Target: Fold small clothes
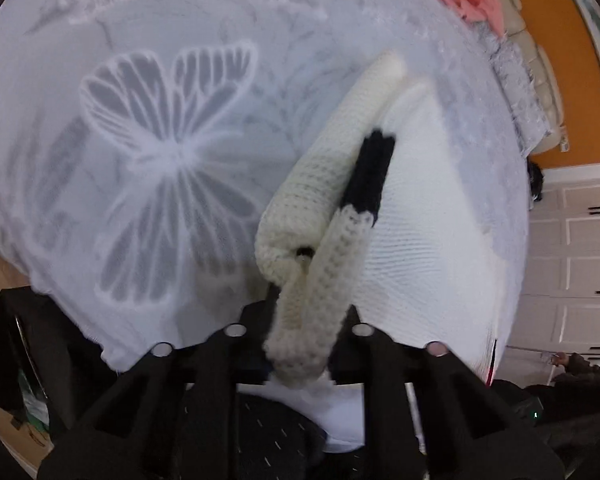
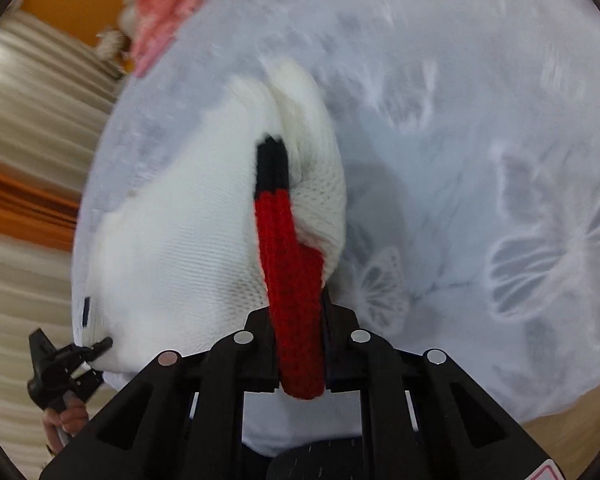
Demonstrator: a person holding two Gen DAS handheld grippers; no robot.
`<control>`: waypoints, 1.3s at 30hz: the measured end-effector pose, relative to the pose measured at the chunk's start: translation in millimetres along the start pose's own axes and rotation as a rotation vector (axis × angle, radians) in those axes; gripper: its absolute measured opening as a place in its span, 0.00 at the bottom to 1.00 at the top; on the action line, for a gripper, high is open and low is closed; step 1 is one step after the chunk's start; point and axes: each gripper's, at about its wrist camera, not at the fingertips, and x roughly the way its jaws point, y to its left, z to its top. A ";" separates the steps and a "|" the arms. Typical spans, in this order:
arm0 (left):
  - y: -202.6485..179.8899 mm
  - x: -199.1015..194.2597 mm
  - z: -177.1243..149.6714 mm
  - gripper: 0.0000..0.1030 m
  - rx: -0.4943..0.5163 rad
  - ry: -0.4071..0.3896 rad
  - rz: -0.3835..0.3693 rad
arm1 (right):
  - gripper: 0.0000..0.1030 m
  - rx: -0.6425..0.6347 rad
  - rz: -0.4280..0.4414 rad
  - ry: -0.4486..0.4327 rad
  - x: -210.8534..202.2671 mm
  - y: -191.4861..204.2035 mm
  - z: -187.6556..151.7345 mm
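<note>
Both grippers, left (image 1: 308, 320) and right (image 2: 300, 332), seemingly pinch the knit sweater's (image 2: 188, 240) edge.

White knit garment (image 1: 420, 216), red-black trim, partly lifted

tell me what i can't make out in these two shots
- Left gripper: fingertips buried under the cream knit sweater, left wrist view.
- Right gripper: pads hidden behind the red trim, right wrist view.
- Sweater's full shape: bunched and folded over itself in both views.
- Pink cloth: blurred and cut by the frame edge, kind unclear.
</note>
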 end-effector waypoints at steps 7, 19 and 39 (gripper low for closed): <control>4.5 -29.4 -25.6 0.16 0.094 0.057 0.063 | 0.17 -0.104 -0.143 0.100 -15.2 -25.3 -36.4; -94.5 -64.0 -4.5 0.48 0.459 -0.234 0.223 | 0.53 -0.296 -0.195 -0.077 -41.0 38.9 24.6; -120.3 59.6 33.6 0.41 0.615 -0.108 0.480 | 0.13 -0.290 -0.279 -0.043 42.5 51.8 94.8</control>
